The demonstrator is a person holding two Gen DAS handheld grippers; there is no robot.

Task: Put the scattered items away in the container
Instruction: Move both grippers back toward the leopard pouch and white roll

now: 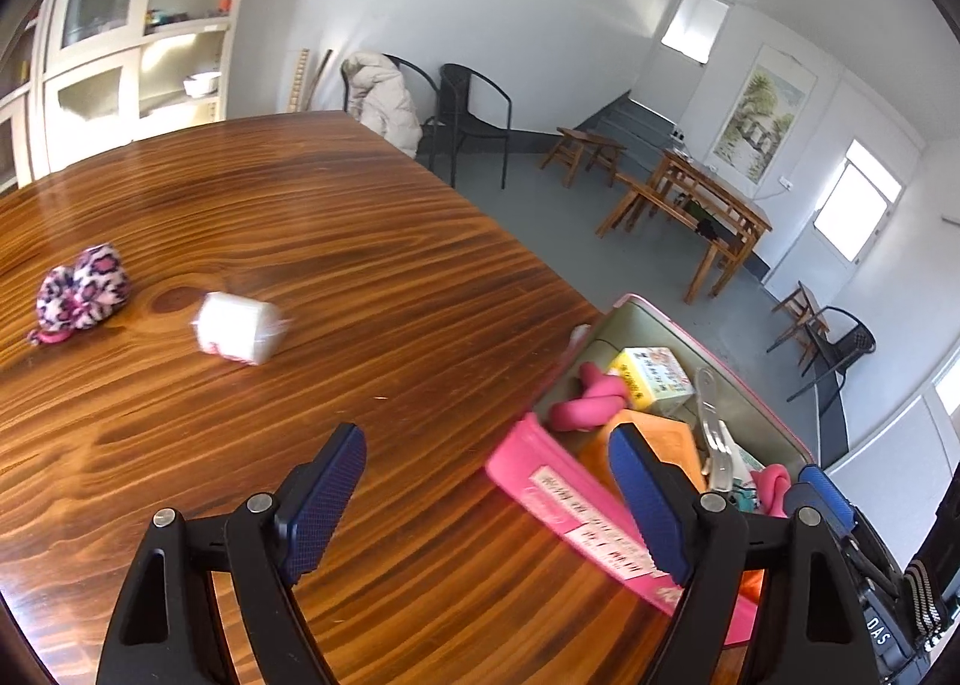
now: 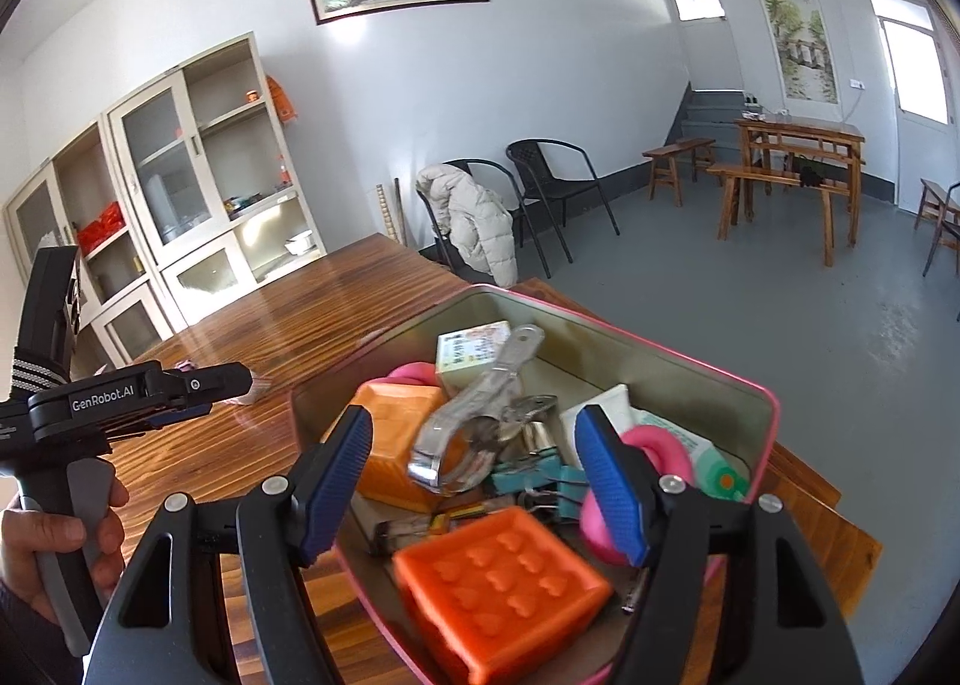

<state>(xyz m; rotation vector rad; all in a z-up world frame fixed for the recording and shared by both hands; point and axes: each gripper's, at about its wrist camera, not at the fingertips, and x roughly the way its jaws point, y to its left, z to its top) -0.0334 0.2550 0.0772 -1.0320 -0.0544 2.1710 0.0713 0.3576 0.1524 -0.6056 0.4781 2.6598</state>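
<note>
Container: pink-rimmed rectangular metal tin (image 2: 690, 361) with a grey-green inside, sitting at the edge of the glossy striped wooden table (image 1: 300, 241).
Inside the tin: orange plastic block with heart-shaped dimples (image 2: 504, 583) nearest the right wrist camera; a second orange block (image 2: 402, 433) behind it; shiny silver metal clip (image 2: 474, 421) lying across the middle; teal binder clips (image 2: 540, 481); small yellow-and-white printed carton (image 2: 468, 352) toward the far wall; pink twisted foam piece (image 1: 585, 394); white tube with a green label (image 2: 678, 436) by the right wall.
Against the tin: flat pink labelled lid or case (image 1: 576, 517), leaning at its near-left side.
Left of the tin, well apart on the table: small white cylindrical pack (image 1: 240, 328), blurred; beyond it a pink-and-black leopard-print plush toy (image 1: 81, 289).
Left gripper (image 1: 498, 505): blue-padded fingers spread wide, nothing between them, above the table beside the tin.
Right gripper (image 2: 474, 487): fingers spread wide, gripping nothing, hanging over the tin's contents.
</note>
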